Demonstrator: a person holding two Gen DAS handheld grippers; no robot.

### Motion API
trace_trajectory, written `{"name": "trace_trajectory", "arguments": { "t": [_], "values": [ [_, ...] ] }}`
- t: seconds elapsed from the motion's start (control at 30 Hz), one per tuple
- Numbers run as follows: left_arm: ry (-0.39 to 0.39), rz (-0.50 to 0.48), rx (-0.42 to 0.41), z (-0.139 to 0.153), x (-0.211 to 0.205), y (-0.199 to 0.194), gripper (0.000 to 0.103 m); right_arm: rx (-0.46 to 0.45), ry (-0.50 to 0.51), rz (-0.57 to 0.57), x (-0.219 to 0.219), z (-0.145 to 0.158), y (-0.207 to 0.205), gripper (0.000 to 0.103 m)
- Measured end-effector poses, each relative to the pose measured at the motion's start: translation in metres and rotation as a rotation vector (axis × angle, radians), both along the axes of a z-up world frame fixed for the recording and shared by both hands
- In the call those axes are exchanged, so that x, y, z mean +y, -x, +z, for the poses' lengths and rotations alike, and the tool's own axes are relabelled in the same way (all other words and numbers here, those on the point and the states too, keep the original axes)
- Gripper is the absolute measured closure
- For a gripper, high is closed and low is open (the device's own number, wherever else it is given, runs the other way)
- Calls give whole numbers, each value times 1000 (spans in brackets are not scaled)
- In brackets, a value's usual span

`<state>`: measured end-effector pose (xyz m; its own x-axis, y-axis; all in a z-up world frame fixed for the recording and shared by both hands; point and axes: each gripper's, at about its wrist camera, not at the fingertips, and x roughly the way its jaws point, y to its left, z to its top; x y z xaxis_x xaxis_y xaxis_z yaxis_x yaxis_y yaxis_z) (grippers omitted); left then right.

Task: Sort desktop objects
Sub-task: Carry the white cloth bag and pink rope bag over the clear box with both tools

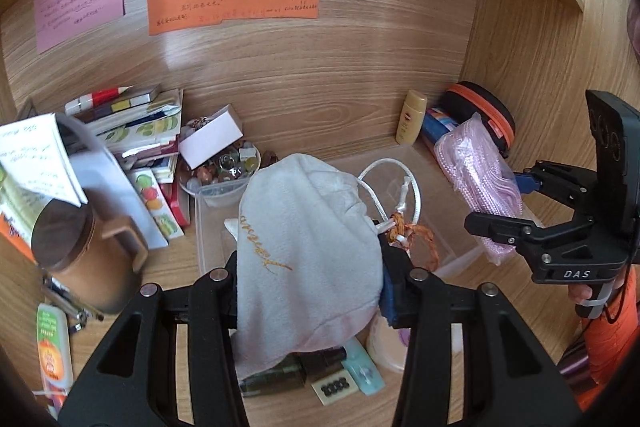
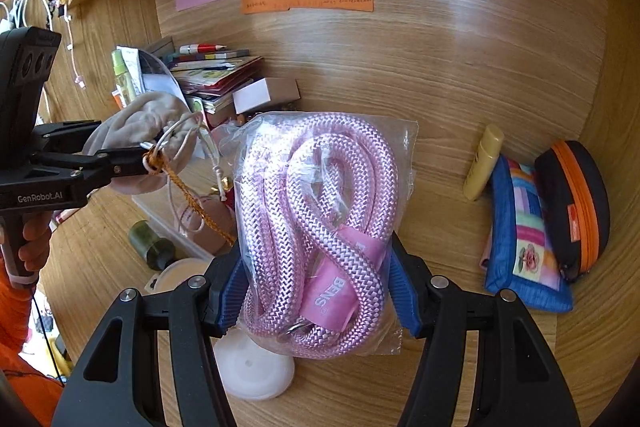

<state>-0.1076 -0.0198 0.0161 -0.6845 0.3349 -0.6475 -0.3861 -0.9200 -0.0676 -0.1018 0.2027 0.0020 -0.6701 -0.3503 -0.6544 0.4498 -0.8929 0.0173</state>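
My left gripper [image 1: 312, 267] is shut on a whitish fleece drawstring pouch [image 1: 304, 227] with gold lettering. Its white cord and an orange braided cord [image 1: 416, 239] dangle over a clear plastic box [image 1: 452, 203] on the wooden desk. My right gripper [image 2: 318, 291] is shut on a clear bag of coiled pink rope [image 2: 320, 219], lifted off the desk. In the left wrist view the right gripper [image 1: 494, 201] holds the pink rope bag [image 1: 480, 179] just right of the box. In the right wrist view the left gripper [image 2: 124, 145] carries the pouch [image 2: 148, 127] at the left.
A brown lidded mug [image 1: 80, 255], a book pile [image 1: 132, 123] and a bowl of beads [image 1: 224, 167] crowd the left. A yellow bottle [image 2: 484, 163], a blue patchwork pouch [image 2: 524, 231] and a black-orange case [image 2: 576, 203] sit back right. A white lid [image 2: 256, 367] and a dark bottle [image 2: 150, 243] lie near.
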Motion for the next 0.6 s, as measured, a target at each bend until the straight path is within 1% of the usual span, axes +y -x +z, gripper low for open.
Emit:
{"name": "trace_trajectory", "arguments": {
  "t": [0.23, 0.37, 0.6],
  "values": [
    [-3, -14, -13, -7, 2, 21, 57, -19, -44, 4, -12, 2, 17, 45],
    [-2, -16, -22, -10, 3, 32, 57, -51, -46, 12, -23, -8, 34, 45],
    [31, 5, -39, -22, 4, 49, 57, -101, -47, 10, -33, -29, 59, 45]
  ]
}}
